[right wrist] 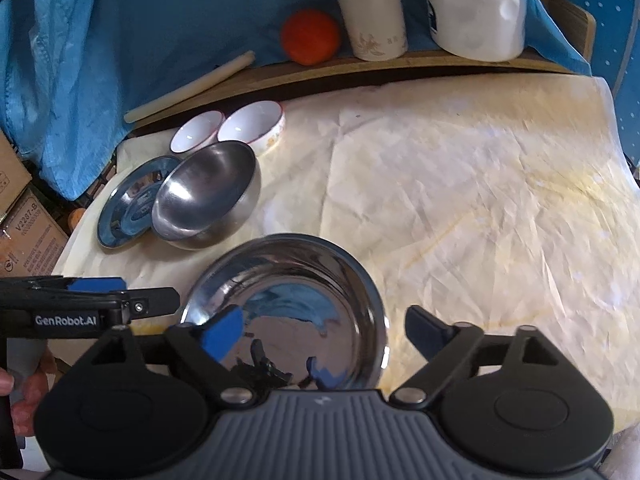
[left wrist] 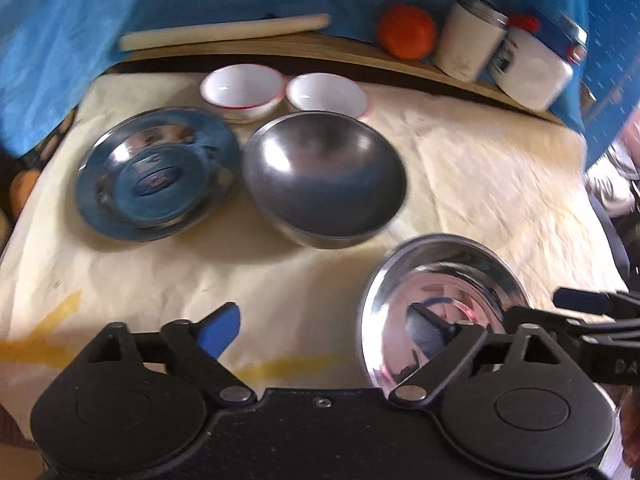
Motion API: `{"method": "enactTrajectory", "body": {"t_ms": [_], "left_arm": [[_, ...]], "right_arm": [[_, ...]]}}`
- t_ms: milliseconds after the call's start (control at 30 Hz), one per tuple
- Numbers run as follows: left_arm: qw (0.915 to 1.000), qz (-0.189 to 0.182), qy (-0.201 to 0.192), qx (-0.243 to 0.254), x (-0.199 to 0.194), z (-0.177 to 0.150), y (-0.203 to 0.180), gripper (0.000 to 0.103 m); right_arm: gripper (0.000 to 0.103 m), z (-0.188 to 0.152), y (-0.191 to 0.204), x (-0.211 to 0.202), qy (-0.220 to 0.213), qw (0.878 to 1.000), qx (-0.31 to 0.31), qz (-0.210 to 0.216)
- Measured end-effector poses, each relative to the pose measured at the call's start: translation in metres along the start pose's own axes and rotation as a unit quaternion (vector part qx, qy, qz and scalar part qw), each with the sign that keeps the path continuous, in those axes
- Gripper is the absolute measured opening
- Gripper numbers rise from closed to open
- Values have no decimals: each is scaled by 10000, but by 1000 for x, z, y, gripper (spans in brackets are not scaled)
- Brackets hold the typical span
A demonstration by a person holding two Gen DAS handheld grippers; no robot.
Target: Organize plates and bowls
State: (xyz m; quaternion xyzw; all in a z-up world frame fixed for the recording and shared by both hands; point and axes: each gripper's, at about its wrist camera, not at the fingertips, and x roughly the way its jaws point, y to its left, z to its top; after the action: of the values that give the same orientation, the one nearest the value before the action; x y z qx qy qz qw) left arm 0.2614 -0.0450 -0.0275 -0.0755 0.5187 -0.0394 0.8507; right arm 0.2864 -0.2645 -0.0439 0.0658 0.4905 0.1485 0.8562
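A shiny steel plate [right wrist: 288,304] lies on the cream cloth right in front of my right gripper [right wrist: 324,328], which is open with its fingers astride the plate's near rim. The plate also shows in the left wrist view [left wrist: 440,304], partly behind my open left gripper [left wrist: 344,328], with the right gripper [left wrist: 592,308] at its right edge. Farther back sit a dull steel bowl [left wrist: 324,176], a blue-tinted steel plate [left wrist: 156,176] and two white bowls with red rims [left wrist: 244,88] [left wrist: 328,94]. The steel bowl [right wrist: 208,192] overlaps that plate [right wrist: 128,208] in the right wrist view.
A wooden shelf [right wrist: 360,66] at the back holds a rolling pin [right wrist: 188,88], an orange ball [right wrist: 310,36], a white canister [right wrist: 372,12] and a white jug [right wrist: 476,16]. Blue cloth hangs behind. Cardboard boxes [right wrist: 24,220] stand at the left. The left gripper [right wrist: 92,304] reaches in from the left.
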Motion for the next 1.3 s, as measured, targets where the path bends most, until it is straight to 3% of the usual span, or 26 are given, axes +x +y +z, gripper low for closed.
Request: {"method": "enactTrajectory", "body": {"t_ms": [100,500,833,1033,1300], "left_arm": [[9995,109,-29,-280,-2,0,14,98],[9901,480,-207,-1300,-13,1,72,102],[9699,953,-353,-2211,-11,8,113,102],[9629,1104,-387,-2433,-4,15,127,102],[9464,1238,-514,-2939,5,21,142,102]], "right_arm": [[103,3,7,2,-6,10000,-77,61],[103,19,43,8,-242,9979,-575,182],[103,54,87,6,-747,9844,-1420,727],[103,94,110,24,-667,9765,-1689,1160],[96,135,138,59,-355,9687,-1981,1452]]}}
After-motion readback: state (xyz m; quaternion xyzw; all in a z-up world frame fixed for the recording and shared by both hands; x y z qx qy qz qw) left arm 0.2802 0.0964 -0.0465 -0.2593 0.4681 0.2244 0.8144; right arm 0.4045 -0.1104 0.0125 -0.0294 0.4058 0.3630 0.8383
